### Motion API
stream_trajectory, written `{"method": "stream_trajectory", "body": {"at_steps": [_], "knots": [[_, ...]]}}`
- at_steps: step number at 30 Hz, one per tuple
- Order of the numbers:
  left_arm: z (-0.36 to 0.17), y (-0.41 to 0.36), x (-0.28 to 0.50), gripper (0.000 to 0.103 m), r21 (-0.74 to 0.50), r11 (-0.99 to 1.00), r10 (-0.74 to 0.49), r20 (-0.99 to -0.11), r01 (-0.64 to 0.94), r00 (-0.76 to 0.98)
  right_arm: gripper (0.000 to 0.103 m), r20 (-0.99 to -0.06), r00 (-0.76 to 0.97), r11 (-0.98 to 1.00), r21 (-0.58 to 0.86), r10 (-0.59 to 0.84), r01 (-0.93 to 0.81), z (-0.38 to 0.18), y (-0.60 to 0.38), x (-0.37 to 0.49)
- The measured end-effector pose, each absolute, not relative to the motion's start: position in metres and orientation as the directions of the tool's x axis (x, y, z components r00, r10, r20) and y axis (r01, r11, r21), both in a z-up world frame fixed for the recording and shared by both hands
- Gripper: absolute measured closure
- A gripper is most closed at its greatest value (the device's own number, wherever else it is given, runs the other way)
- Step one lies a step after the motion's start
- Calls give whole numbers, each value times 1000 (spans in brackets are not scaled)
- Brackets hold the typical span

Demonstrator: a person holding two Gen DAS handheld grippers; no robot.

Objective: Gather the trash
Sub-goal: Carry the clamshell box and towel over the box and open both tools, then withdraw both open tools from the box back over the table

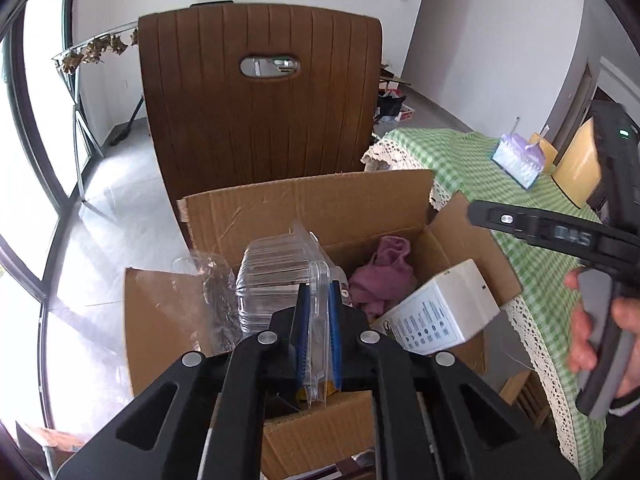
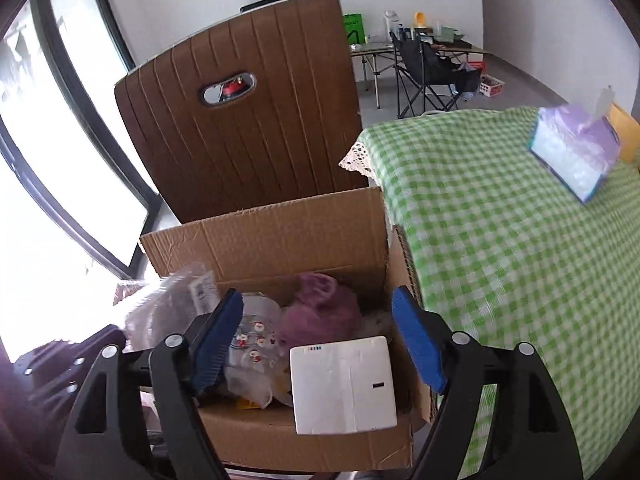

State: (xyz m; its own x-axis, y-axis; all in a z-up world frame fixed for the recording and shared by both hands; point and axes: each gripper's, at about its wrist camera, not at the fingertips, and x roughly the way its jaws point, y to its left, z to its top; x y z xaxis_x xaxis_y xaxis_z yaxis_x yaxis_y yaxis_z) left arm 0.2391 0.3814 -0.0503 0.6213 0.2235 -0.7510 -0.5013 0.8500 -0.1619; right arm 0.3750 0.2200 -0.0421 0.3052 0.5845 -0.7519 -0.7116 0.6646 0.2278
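Left wrist view: left tongs (image 1: 318, 312) clamping clear plastic container (image 1: 276, 276) over cardboard box (image 1: 304, 208); right tongs (image 2: 320, 344) gaping apart, holding nothing, above white box (image 2: 342, 384).

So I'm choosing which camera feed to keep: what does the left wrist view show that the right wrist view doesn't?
Only the left wrist view shows the left gripper shut on a clear plastic clamshell above the box, and the hand holding the other gripper's handle.

Only the right wrist view shows the right gripper open and empty, a printed plastic bag in the box, and a folding chair behind.

Both show the cardboard box, pink cloth, white box, brown chair and tissue pack.
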Motion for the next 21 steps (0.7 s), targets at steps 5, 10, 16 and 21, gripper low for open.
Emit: {"method": "stream_trajectory", "body": {"at_steps": [5,10,16,21], "knots": [[-70,378,263,96,-304,814,102,-764,-495,637,22,-773,293,699,256,562,-668,-53,190,377],[-129,352,289,103,-340,754,2,-854,-562,520,22,-772,292,719,286,565,-633,-54,160,372],[-152,333,284,85,-294,765,61,-853,-574,518,22,-763,324,725,261,559,-637,-39,132,355],[-106,324,267,56,-282,804,121,-785,-524,608,22,-753,339,728,259,564,-635,-29,118,345]]}}
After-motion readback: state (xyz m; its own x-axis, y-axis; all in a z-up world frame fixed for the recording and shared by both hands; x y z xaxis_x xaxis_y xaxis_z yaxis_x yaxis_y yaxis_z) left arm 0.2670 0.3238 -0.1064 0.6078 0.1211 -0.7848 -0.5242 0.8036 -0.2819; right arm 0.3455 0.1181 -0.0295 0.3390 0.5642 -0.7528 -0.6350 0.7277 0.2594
